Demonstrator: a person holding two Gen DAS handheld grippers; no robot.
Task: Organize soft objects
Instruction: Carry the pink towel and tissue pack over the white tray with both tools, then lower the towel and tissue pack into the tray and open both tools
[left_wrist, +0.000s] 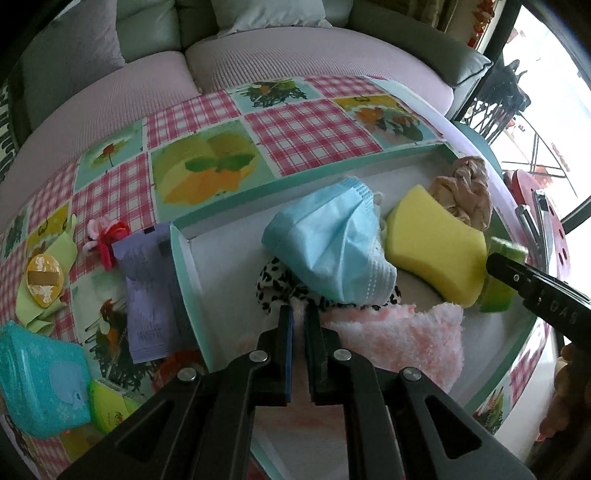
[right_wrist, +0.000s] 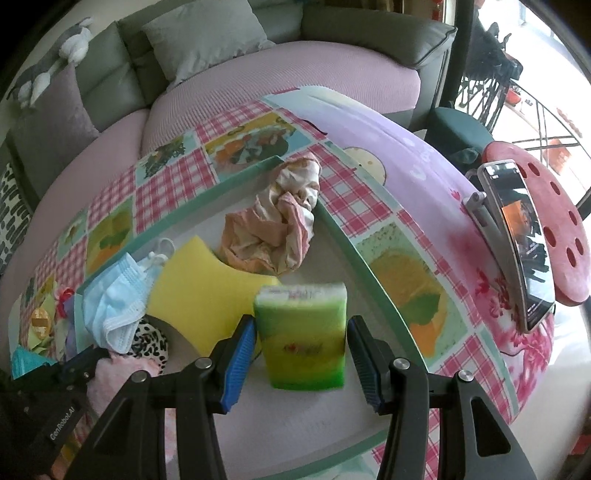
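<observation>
Spreading across a table in front of a sofa (left_wrist: 295, 55): checked tablecloth (left_wrist: 306, 125), carrying a teal-rimmed tray (left_wrist: 181, 266). Lying inside the tray: blue face mask (left_wrist: 332, 240), yellow sponge (left_wrist: 439, 243), crumpled peach cloth (right_wrist: 273, 229) crowding the far corner. Pinching the pink fluffy cloth (left_wrist: 399, 332) near the tray's front edge: left gripper (left_wrist: 299, 310), jaws all but closed. Clasping the upright green pack (right_wrist: 303, 339) mid-tray: right gripper (right_wrist: 301, 325), jaws about half spread, pads pressing both sides. Staying bare: tray floor in front of the pack. Resting just outside the tray's left rim: purple packet (left_wrist: 147, 295).
</observation>
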